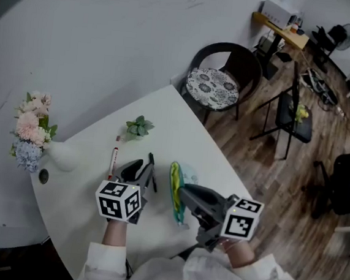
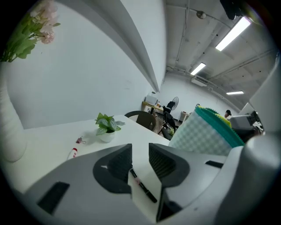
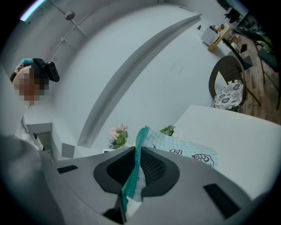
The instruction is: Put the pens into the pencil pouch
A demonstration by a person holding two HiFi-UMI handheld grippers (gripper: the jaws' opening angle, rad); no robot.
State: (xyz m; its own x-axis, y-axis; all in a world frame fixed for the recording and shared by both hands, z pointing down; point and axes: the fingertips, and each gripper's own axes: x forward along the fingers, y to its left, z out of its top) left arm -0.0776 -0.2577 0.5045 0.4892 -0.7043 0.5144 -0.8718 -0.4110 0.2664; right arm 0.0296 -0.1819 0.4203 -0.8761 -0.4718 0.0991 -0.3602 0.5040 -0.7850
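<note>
Step in hand: pick-up of the first pen. My left claw [image 2: 139,154] is released, with its jaws apart. The black pen [image 2: 141,186] lies on the table [image 1: 182,125] in the gap between them, and neither pad presses on it. A second, red-capped pen [image 1: 113,160] lies on the table just beyond the left claw, untouched.

My right claw [image 3: 137,163] is clenched on the teal zipper edge of the pencil pouch [image 1: 175,188]. It holds the pouch on edge, just beside the left claw. The mouth appears to face up, though I cannot confirm how far it is unzipped.

Next move, as I judge it:
1. Settle the left claw around the pen barrel.
2. Close squarely so the pen cannot roll out.
3. Lift and tip the pen into the pouch mouth.

Risk: the thin barrel may slip sideways on closing.
</note>
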